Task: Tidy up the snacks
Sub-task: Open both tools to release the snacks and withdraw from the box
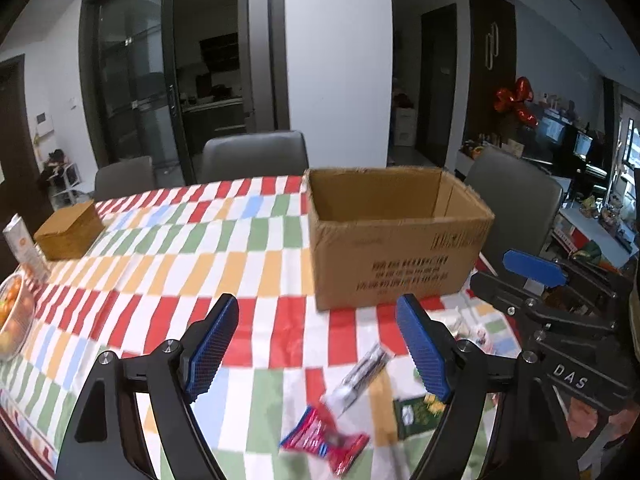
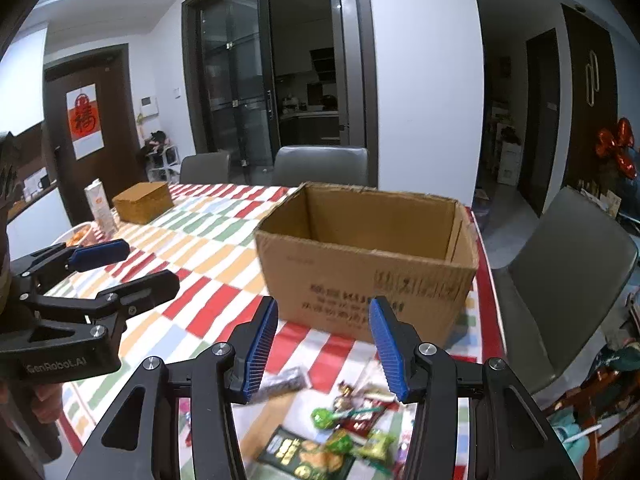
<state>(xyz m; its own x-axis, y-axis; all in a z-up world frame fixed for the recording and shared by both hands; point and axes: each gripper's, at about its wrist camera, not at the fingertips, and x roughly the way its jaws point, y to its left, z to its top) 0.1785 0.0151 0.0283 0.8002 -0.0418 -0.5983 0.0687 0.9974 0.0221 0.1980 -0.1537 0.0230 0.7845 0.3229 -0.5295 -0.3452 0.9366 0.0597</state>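
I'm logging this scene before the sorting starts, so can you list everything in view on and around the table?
cardboard box: one, brown, open and empty-looking, far right of table
tablecloth: one, red, green, orange, blue and white checks, covering table
red snack packet: one, red and blue, near edge
silver snack packet: one, silver and white, just beyond red packet
dark green packet: one, near edge
green lollipops: at least two, among loose wrapped sweets
wooden box: one, brown, far left
carton: one, white and orange, beside wooden box
fruit bowl: one, clear, orange fruit, left edge
chairs: three, grey, around table
left gripper: open, blue pads, nothing held
right gripper: open, blue pads, nothing held
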